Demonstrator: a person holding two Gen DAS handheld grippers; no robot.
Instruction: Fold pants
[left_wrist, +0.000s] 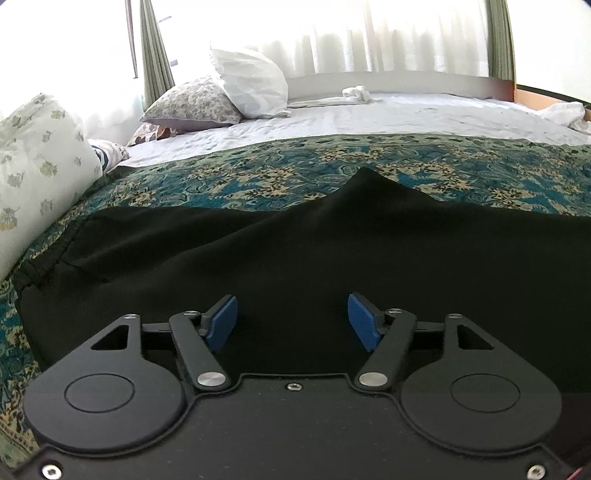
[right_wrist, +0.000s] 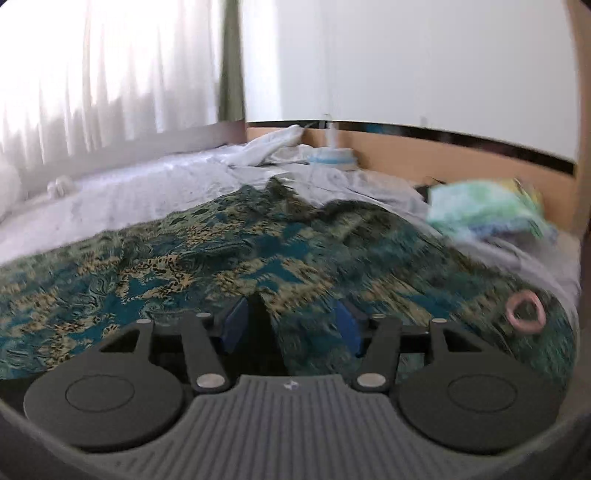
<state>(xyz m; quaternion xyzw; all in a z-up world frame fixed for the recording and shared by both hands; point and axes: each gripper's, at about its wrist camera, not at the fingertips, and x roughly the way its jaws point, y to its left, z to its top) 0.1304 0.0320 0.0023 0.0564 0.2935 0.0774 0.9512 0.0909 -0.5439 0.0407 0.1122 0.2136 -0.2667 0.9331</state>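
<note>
Black pants (left_wrist: 295, 251) lie spread across a teal and gold patterned bedspread (left_wrist: 258, 177), with one peak of cloth raised at the far edge. Low over the near part of the pants, my left gripper (left_wrist: 292, 322) stands open; its blue pads (left_wrist: 221, 323) are wide apart and grip nothing. The right wrist view is blurred. There my right gripper (right_wrist: 291, 326) is open above the bedspread (right_wrist: 184, 258). A narrow dark strip, apparently the pants' edge (right_wrist: 263, 332), shows between its fingers, beside the left pad, and is not pinched.
Pillows (left_wrist: 207, 103) and a leaf-print cushion (left_wrist: 37, 155) crowd the left side of the bed. White sheet (left_wrist: 406, 114) lies beyond the bedspread. A pink ring (right_wrist: 524, 312), a colourful folded cloth (right_wrist: 480, 210) and a wooden headboard (right_wrist: 461, 162) are on the right.
</note>
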